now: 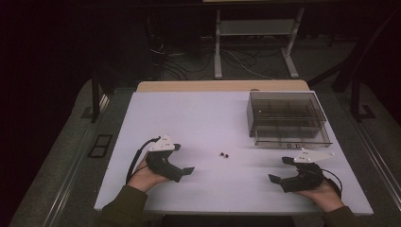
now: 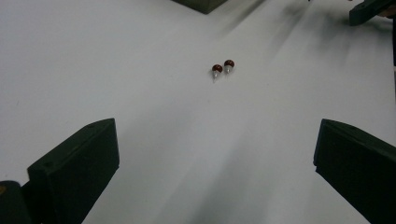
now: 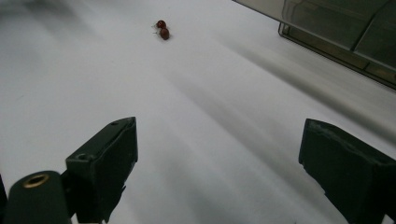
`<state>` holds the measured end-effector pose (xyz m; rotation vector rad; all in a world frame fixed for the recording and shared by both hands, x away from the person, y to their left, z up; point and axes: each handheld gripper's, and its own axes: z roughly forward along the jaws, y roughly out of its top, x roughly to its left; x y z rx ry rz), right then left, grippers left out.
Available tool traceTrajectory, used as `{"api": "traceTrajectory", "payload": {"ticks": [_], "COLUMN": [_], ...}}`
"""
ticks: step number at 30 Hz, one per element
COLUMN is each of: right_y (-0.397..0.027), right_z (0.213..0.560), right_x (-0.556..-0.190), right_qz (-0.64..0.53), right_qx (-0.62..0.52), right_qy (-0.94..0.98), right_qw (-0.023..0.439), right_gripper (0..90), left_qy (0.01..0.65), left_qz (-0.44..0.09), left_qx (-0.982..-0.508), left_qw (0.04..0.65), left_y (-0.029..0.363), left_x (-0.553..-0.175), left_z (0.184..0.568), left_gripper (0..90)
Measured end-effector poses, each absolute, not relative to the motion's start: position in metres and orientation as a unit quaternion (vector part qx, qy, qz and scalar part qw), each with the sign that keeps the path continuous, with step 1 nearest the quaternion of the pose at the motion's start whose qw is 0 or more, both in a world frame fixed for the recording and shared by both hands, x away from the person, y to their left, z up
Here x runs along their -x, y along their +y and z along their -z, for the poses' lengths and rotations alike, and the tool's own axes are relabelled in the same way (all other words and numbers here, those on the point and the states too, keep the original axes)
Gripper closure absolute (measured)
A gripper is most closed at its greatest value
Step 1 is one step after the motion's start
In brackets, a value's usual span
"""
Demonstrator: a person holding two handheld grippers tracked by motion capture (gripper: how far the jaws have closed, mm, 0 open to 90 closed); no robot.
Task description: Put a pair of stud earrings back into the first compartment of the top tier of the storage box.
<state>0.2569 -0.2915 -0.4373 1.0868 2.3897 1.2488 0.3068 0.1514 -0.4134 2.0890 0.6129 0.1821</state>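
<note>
Red-capped studs (image 1: 224,154), two of them touching, lie on the white table (image 1: 203,123) between both grippers. We note the left gripper (image 1: 182,163) released, jaws spread with nothing between; the right gripper (image 1: 280,170) likewise. A smoky compartment box (image 1: 286,118) stands beyond the right gripper.

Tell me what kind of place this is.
Probably a lab or recording workspace: a white table under a fixed camera, cables loose on the floor beyond it by a metal frame, and a clear compartment box.
</note>
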Motion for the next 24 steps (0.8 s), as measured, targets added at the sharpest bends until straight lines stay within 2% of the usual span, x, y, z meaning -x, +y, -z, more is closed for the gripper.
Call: {"api": "traceTrajectory", "payload": {"ticks": [15,24], "right_y": [-0.291,-0.291], "right_z": [0.437,0.437], "right_x": [-0.258,-0.259], "right_qz": [-0.433,-0.434], "right_qx": [-0.375,-0.376], "right_qy": [0.812,0.811], "right_qw": [0.109,0.11], "right_gripper": [11.1,11.1], "left_qy": [0.235,0.224], "left_qz": [-0.071,-0.072], "left_qx": [-0.845,-0.844], "left_qw": [0.475,0.483], "left_y": [0.134,0.118], "left_x": [-0.318,-0.329], "left_z": [0.405,0.4], "left_gripper": [2.9,10.6]}}
